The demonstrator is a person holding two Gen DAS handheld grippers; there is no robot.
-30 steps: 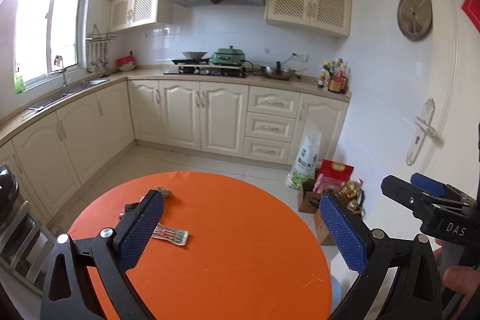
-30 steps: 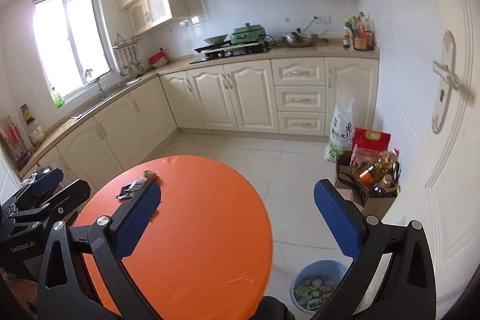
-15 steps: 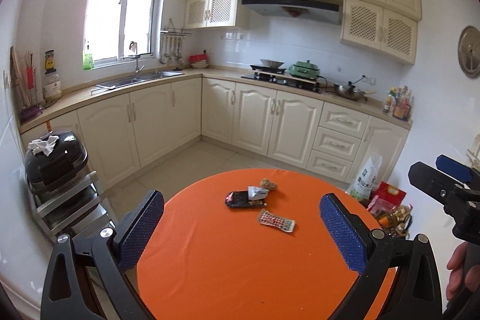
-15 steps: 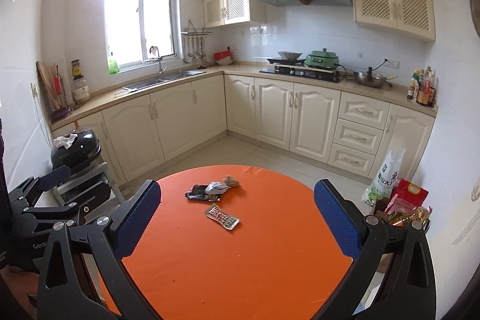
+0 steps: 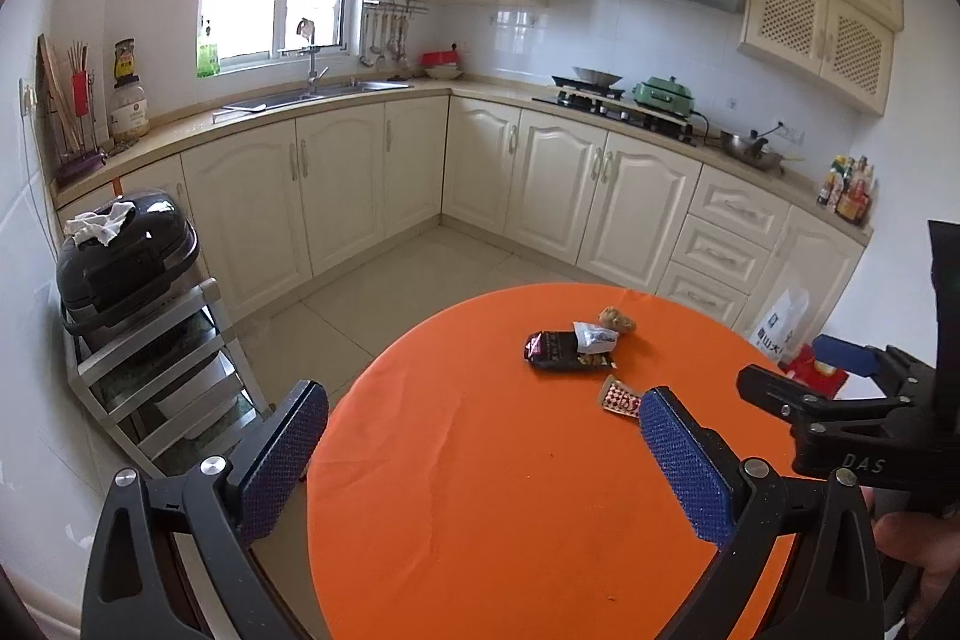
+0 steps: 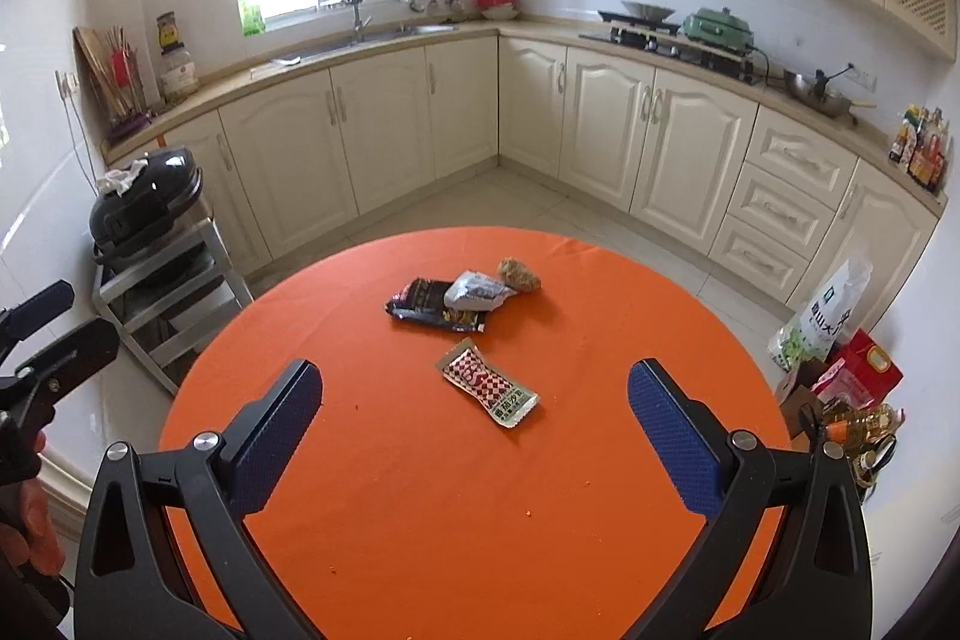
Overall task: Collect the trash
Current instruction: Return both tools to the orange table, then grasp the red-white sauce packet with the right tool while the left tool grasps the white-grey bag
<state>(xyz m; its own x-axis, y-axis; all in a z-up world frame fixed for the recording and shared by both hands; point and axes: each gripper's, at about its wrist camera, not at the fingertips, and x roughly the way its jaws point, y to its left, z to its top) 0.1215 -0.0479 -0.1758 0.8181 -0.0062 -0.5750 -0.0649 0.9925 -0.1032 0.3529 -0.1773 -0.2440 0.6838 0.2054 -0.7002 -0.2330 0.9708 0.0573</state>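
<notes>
Both grippers, the right gripper [image 6: 474, 424] and the left gripper [image 5: 483, 445], hang above the orange table [image 6: 420, 520] with fingers wide apart, holding nothing. A red checked sachet [image 6: 489, 389] lies ahead, near a black wrapper [image 6: 429, 311], a grey packet [image 6: 477, 292] and a brown lump [image 6: 519, 274], perhaps food.

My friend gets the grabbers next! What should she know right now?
Left gripper: open, empty, hanging over the near side of the orange table.
Right gripper: open, empty, pointed at the trash.
Trash, all on the table: a red-checked sachet nearest the right gripper; farther back a black wrapper with a silver wrapper lying on it, and a brown crumpled lump beside the silver one.
Done: nothing picked up yet.
Left: grab all four pieces. The sachet looks like the easiest first pick. No bin shows in these views.
</notes>
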